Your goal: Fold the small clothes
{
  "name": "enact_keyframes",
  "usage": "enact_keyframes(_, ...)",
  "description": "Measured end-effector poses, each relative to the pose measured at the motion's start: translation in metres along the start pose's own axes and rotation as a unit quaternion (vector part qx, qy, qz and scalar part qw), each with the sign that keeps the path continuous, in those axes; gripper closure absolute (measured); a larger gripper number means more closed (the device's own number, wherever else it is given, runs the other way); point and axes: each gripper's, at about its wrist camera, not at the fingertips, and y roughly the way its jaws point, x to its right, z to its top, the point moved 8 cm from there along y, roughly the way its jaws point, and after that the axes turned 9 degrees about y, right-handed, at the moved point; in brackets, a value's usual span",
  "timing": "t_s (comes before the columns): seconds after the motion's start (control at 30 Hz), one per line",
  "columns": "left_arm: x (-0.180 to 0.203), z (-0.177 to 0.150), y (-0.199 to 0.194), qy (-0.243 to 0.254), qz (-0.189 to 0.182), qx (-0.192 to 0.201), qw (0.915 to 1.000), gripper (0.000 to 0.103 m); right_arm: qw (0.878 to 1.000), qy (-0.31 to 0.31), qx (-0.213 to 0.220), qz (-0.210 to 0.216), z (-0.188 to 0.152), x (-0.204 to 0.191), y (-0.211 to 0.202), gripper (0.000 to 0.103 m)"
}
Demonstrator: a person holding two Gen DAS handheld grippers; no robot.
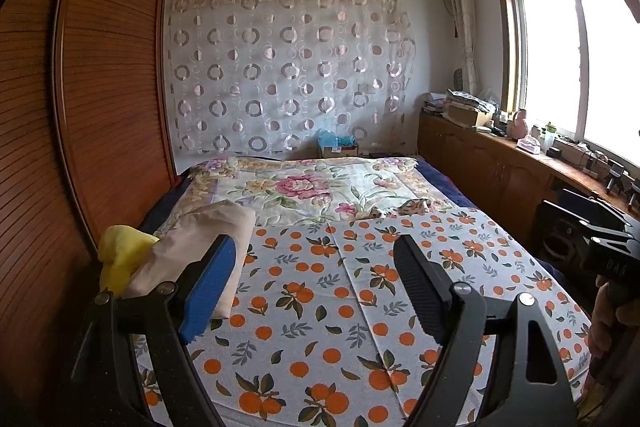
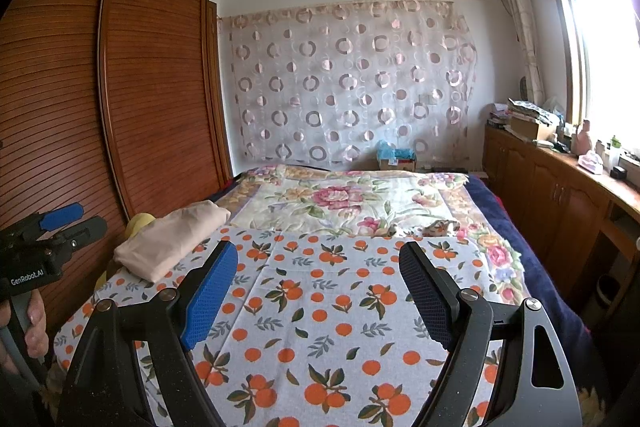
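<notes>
A folded beige garment (image 1: 208, 251) lies at the left edge of the orange-print cloth (image 1: 344, 307) on the bed, with a yellow garment (image 1: 120, 255) beside it. The beige garment (image 2: 172, 241) and the yellow one (image 2: 138, 223) also show in the right wrist view. A small patterned garment (image 1: 414, 206) lies crumpled at the cloth's far edge; it shows in the right wrist view too (image 2: 440, 227). My left gripper (image 1: 316, 287) is open and empty above the cloth, next to the beige garment. My right gripper (image 2: 318, 291) is open and empty above the orange-print cloth (image 2: 328, 315).
A wooden wardrobe (image 1: 92, 107) runs along the bed's left side. A low cabinet (image 1: 492, 163) with clutter stands under the window on the right. A floral blanket (image 1: 312, 191) covers the far half of the bed. A cardboard box (image 1: 338, 147) sits by the curtain.
</notes>
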Motion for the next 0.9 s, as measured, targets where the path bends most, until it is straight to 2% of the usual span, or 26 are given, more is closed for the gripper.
enact_keyframes(0.9, 0.001, 0.000, 0.001, 0.002, 0.001, 0.000, 1.0000, 0.021, 1.000, 0.000, -0.003, 0.000, 0.002, 0.013, -0.001, 0.019)
